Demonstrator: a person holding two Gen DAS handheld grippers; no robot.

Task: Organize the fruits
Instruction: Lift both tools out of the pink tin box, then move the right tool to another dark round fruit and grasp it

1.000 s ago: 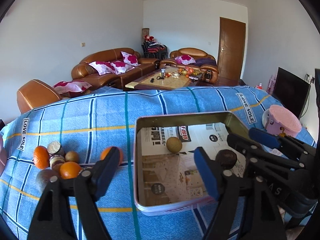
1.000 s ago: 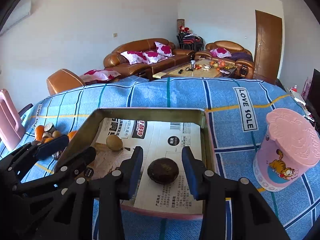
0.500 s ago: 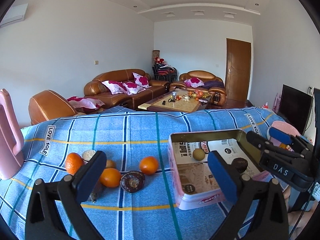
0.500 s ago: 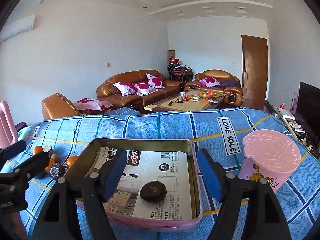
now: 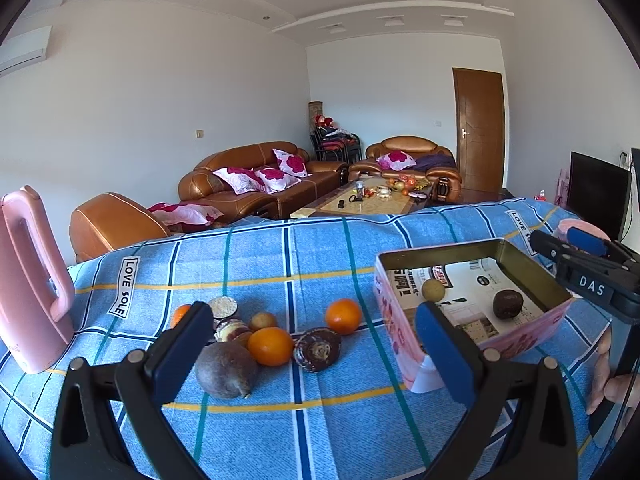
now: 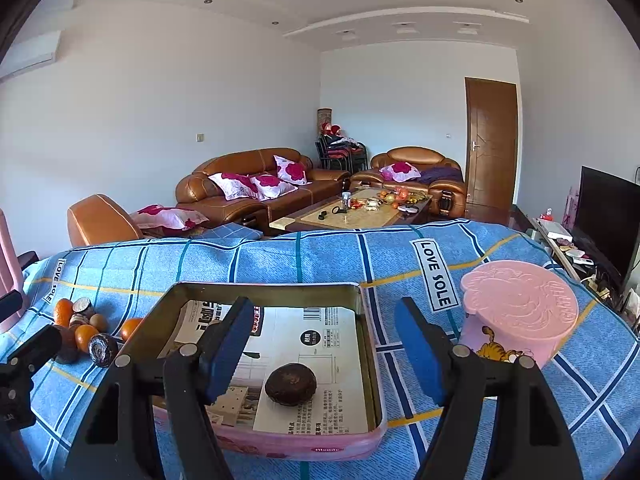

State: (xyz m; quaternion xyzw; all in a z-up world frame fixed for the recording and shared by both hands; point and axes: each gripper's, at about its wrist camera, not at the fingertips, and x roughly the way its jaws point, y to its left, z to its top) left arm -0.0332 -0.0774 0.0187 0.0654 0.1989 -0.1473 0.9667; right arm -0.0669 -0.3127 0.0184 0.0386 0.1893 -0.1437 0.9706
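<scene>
A loose pile of fruit lies on the blue checked cloth: oranges (image 5: 270,346), a dark brown fruit (image 5: 226,370), a dark round one (image 5: 318,349) and small tan ones. My left gripper (image 5: 312,348) hangs open and wide just in front of the pile, touching nothing. To the right stands the paper-lined pink tin (image 5: 400,344), with a tan fruit (image 5: 434,290) and a dark fruit (image 5: 507,303) inside. My right gripper (image 6: 324,350) is open over the tin's near end (image 6: 370,344). The dark fruit (image 6: 291,384) lies free on the paper below its pads.
A pink jug (image 5: 32,280) stands at the cloth's left end. A pink lidded cup (image 6: 518,312) stands right of the tin. A hand (image 5: 612,384) holds the right gripper. Sofas and a coffee table are beyond the table's far edge.
My left gripper swung from the tin to the fruit pile and its jaws widened. My right gripper spread its jaws and drew back; the dark fruit stays in the tin.
</scene>
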